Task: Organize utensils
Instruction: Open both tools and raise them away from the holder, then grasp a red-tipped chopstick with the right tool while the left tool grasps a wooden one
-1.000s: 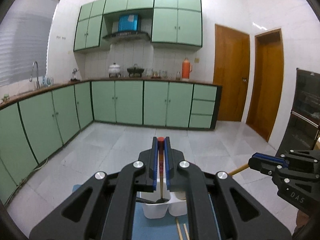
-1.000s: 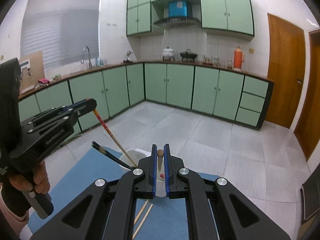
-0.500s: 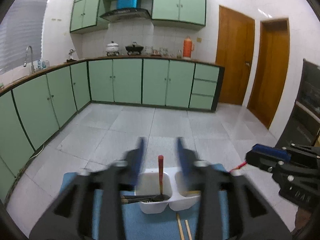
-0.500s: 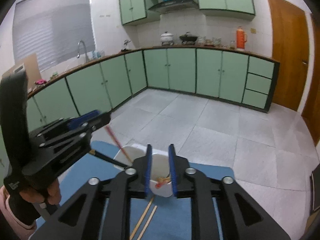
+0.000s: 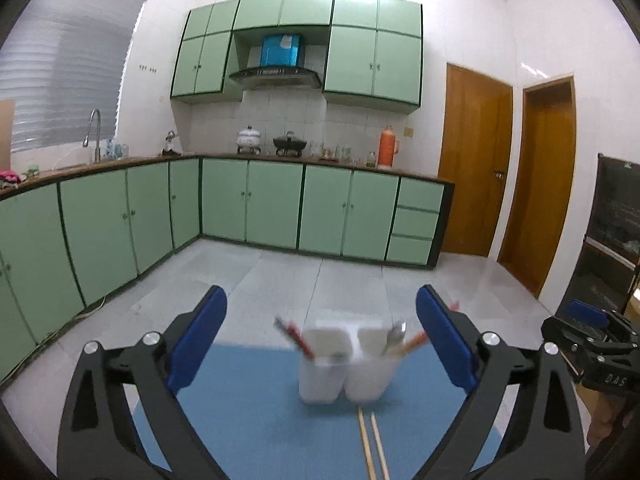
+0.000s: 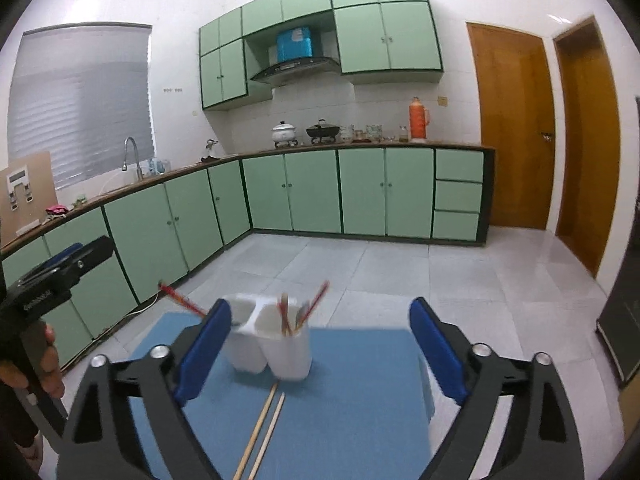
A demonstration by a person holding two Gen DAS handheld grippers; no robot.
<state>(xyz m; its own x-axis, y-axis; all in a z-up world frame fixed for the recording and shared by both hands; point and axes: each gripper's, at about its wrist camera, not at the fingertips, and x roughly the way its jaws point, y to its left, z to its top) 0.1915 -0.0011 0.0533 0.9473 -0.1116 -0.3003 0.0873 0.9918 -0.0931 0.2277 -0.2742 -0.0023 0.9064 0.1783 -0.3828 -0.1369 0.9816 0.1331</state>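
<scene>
Left gripper (image 5: 321,334): jaws wide apart, just opened, nothing between the pads; its side, seen from the right wrist, reads "GenRobot.AI", blurred.
Right gripper (image 6: 320,344): jaws wide apart, just opened, nothing gripped; its side, seen from the left wrist, reads "DAS".
Holder (image 5: 344,364): white, two compartments, upright on the blue mat (image 5: 248,412).
Utensils (image 6: 298,312): red chopsticks and a spoon leaning in the compartments; blurred.
Loose chopsticks (image 6: 262,432): pale pair lying on the mat, tips just beside the holder.
</scene>
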